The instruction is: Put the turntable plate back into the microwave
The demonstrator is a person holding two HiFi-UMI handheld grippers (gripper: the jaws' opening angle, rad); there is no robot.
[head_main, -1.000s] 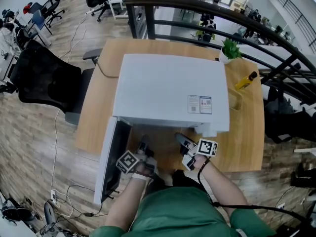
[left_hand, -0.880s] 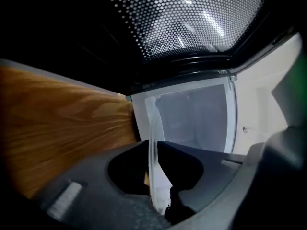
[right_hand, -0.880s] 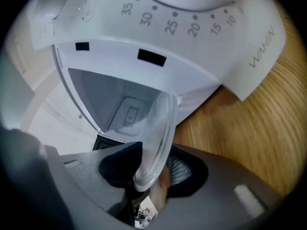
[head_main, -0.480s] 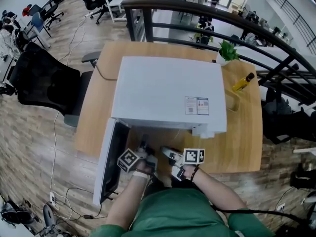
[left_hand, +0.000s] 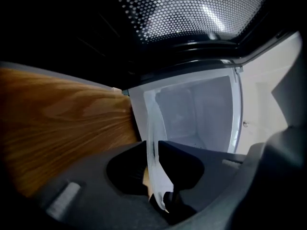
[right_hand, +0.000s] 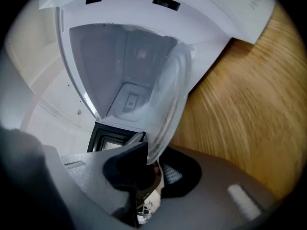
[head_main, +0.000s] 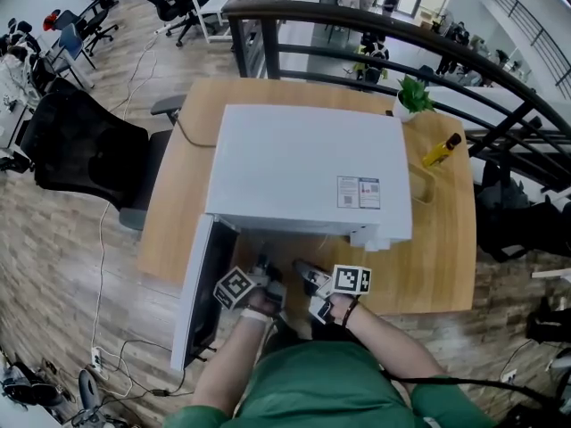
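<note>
The clear glass turntable plate (left_hand: 156, 123) stands on edge in front of the open white microwave (head_main: 308, 168). My left gripper (left_hand: 152, 150) is shut on its near rim, and the empty cavity (left_hand: 201, 109) lies just beyond. My right gripper (right_hand: 152, 157) has the plate's other rim (right_hand: 168, 95) between its jaws, which are closing onto it. In the head view the left gripper (head_main: 263, 270) and the right gripper (head_main: 303, 273) sit side by side below the microwave's opening. The plate itself hardly shows there.
The microwave door (head_main: 198, 292) hangs open to the left, its mesh window (left_hand: 192, 8) above my left gripper. The wooden table (head_main: 446, 248) carries a small plant (head_main: 412, 96) and a yellow bottle (head_main: 443, 148) at the right. A black chair (head_main: 76, 154) stands at the left.
My right gripper has moved left along the table's front edge and now sits close beside the left one. The left gripper has stayed put.
</note>
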